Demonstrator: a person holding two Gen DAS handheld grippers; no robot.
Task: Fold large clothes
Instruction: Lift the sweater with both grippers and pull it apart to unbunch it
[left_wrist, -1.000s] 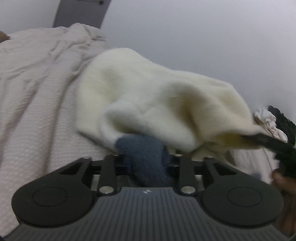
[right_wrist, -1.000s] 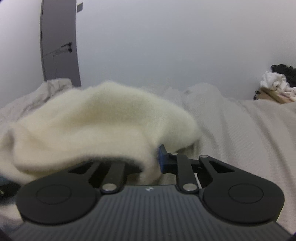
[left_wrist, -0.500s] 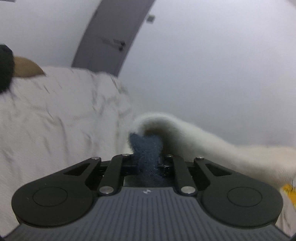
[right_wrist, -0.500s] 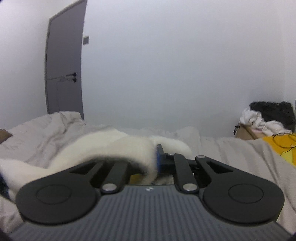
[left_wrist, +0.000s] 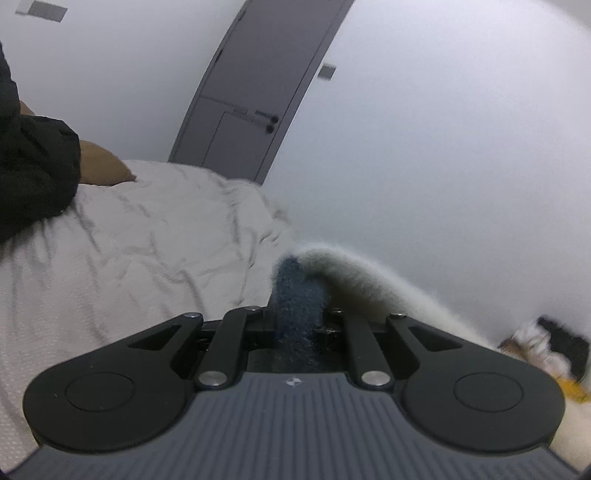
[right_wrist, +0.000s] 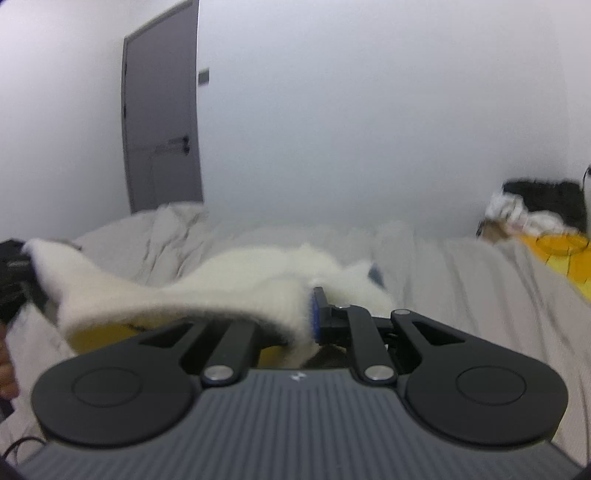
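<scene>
Item: cream fleece garment (right_wrist: 236, 284), fuzzy, with a dark blue trim patch (left_wrist: 299, 295). Held off the bed (right_wrist: 461, 280) at two edges, sagging between them above the bedcover; part of it trails down onto the bed ahead of the right hand-held gripper.

Left hand-held gripper (left_wrist: 299, 314): jaws narrow, clamped on the blue trim, which stands up between them. The cream edge (left_wrist: 369, 280) runs from this grip down and to the right, in front of the wall (left_wrist: 443, 147).

Right hand-held gripper (right_wrist: 314, 314): jaws narrow, pinching a cream edge against a blue pad. From here the cloth stretches left to the other gripper, dark at the left rim of the right wrist view. A yellow surface shows beneath the sagging span.

Bed: light grey textured cover, rumpled, its far edge against the wall. Cover open and bare to the right of the garment in the right wrist view, and to the left of it in the left wrist view.

Surroundings, relative to the bed: grey door (left_wrist: 258, 92) beyond its far corner; black fabric (left_wrist: 33, 170) and a tan pillow (left_wrist: 99, 166) on its left part; pile of white and black clothes (right_wrist: 532, 206) past its right edge, yellow cloth (right_wrist: 561, 251) beside that pile. Right wrist view blurred.
</scene>
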